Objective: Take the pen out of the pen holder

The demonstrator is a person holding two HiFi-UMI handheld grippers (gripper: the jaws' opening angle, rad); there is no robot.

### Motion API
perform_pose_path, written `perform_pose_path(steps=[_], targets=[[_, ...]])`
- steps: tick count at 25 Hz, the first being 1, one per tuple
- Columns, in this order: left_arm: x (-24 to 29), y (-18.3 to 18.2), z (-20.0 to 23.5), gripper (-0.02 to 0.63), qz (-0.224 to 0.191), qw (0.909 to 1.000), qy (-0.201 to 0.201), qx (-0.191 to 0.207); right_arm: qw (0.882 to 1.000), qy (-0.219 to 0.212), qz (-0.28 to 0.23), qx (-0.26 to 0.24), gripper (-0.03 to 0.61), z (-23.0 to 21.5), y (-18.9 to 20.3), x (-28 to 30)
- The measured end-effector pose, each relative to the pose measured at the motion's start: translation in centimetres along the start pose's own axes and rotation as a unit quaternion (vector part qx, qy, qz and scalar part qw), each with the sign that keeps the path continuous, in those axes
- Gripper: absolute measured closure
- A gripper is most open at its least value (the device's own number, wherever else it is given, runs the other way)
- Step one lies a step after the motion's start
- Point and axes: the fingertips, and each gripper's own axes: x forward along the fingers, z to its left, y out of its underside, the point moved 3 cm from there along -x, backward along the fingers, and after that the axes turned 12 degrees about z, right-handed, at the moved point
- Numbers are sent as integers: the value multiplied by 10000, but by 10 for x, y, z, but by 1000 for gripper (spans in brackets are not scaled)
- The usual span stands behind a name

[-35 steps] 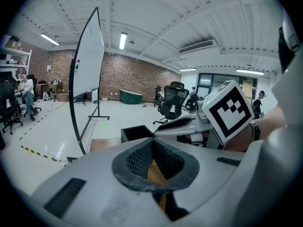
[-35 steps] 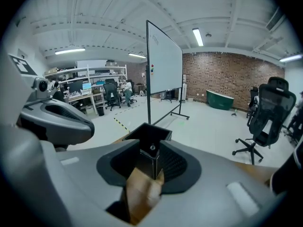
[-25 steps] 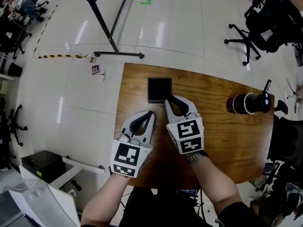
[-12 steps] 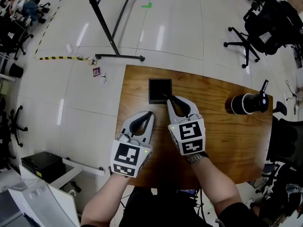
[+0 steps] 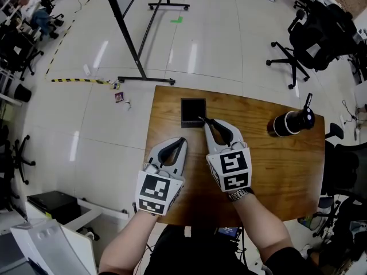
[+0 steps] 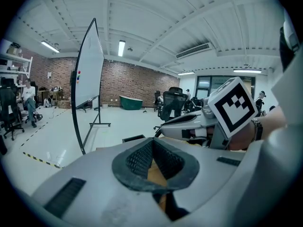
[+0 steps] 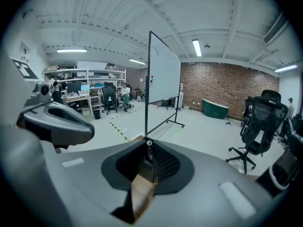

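Pen and holder
The black square pen holder stands by the desk's far edge; the thin pen pokes up at its near right corner.

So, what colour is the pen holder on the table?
Black: the square pen holder is dark all over against the brown wood. It shows best in the head view.

The widest passage I have is the bare wood of the table to the right of my right gripper, open as far as the black cylinder near the right edge. The pen holder stands just ahead of that gripper's tips, close to the far edge, leaving little room beyond it. My left gripper sits just beside the right one, so the gap between them is narrow. The whiteboard stand is on the floor well apart.
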Motion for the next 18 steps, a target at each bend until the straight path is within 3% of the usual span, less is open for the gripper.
perform_pose_path(steps=[18], targets=[[-90,-8,-41,609,-460,9980,138,414,9977,457,-494,-35,534,48,-7,-116]])
